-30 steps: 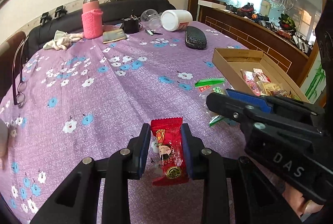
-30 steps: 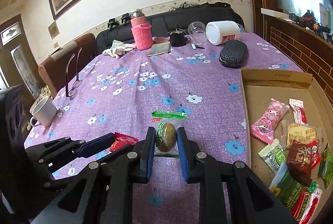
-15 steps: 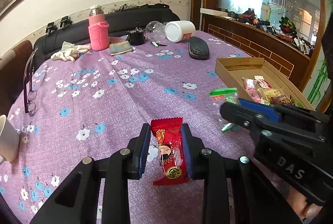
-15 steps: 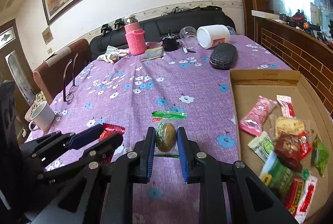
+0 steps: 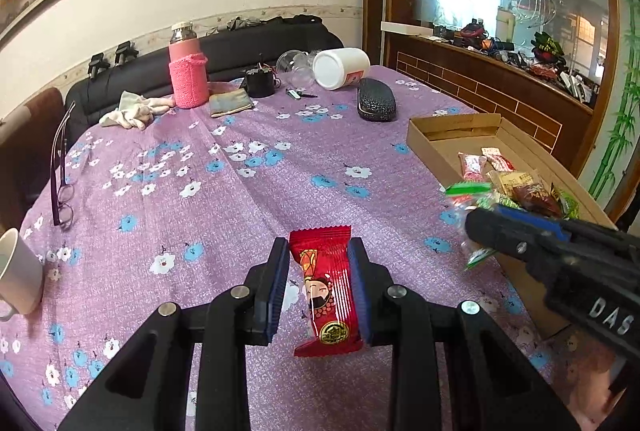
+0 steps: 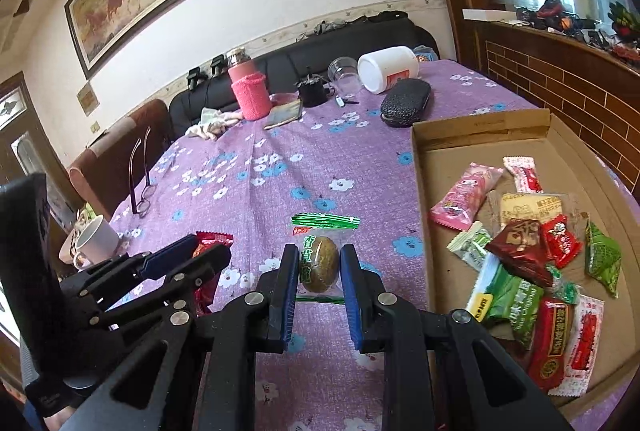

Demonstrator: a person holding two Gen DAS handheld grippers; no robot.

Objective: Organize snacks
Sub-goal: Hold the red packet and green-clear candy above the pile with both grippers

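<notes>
Red foil crinkled between my left gripper's (image 5: pixel 320 283) blue pads, which were clamped on the red snack packet printed with a cartoon figure (image 5: pixel 325 293), held above the purple flowered tablecloth (image 5: pixel 224 199). My right gripper (image 6: pixel 319 273) was clamped on the clear, green-topped pouch holding a brown olive-like fruit (image 6: pixel 319 263), just left of the shallow cardboard tray of wrapped snacks (image 6: pixel 418 167) at the table's right edge. I judged both wrappers slick enough to slip, the tray's near wall liable to catch a low pouch, and my two grippers close enough to collide.
</notes>
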